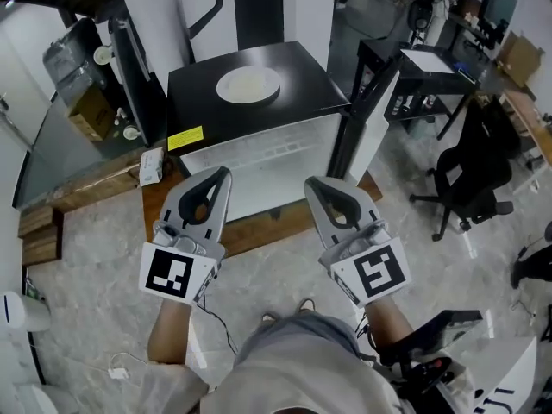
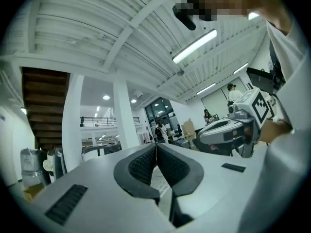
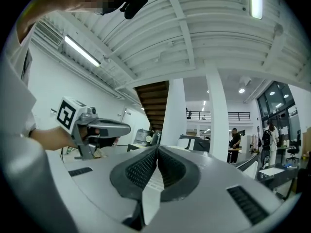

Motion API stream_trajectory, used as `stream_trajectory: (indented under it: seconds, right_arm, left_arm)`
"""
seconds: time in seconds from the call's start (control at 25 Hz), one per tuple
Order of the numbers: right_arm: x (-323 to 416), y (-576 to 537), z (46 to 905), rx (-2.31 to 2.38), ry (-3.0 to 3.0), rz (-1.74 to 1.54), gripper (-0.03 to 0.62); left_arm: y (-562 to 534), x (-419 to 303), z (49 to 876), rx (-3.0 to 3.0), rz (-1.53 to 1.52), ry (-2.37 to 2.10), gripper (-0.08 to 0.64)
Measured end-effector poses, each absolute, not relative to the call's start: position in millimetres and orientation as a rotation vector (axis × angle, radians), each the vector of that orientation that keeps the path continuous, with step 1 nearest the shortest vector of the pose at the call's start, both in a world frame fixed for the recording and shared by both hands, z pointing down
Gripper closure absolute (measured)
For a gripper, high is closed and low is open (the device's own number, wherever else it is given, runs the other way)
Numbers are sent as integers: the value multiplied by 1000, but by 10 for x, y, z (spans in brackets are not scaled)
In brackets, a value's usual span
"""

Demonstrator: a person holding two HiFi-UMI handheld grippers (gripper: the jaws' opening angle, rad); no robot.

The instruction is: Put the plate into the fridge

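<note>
A white plate [image 1: 248, 85] lies on the black top of a small fridge [image 1: 207, 102], straight ahead in the head view. The fridge door [image 1: 373, 110] stands open to the right, showing the white inside [image 1: 267, 166]. My left gripper [image 1: 226, 173] and right gripper [image 1: 309, 183] are held side by side in front of the fridge, below the plate and apart from it. Both are shut with nothing between the fingers. In the left gripper view the jaws [image 2: 156, 145] meet tip to tip; the right gripper [image 3: 157, 148] shows the same.
The fridge stands on a wooden platform [image 1: 103, 184] over a marble floor. A black desk [image 1: 431, 67] and a black office chair [image 1: 470, 175] stand to the right. Cardboard boxes [image 1: 90, 115] and a white pillar [image 1: 155, 7] are at the left back. People stand far off in the room.
</note>
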State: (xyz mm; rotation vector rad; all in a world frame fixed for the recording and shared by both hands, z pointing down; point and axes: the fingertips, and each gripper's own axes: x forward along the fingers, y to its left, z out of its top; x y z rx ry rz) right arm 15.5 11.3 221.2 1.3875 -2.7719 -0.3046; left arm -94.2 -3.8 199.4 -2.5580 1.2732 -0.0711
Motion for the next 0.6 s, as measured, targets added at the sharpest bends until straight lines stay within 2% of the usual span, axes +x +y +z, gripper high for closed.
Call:
stream_trajectory:
  seconds: [0.24,0.6]
  right_arm:
    - [185,-382,2199,1304,-2750,-408,574]
    - [-576,-1705,2223,1250,-2619,-488,574]
  left_arm:
    - [-798,-680,1755,-2581,-225,1123,540]
    - [-2514,-1069,1932,-2610,-546,951,540]
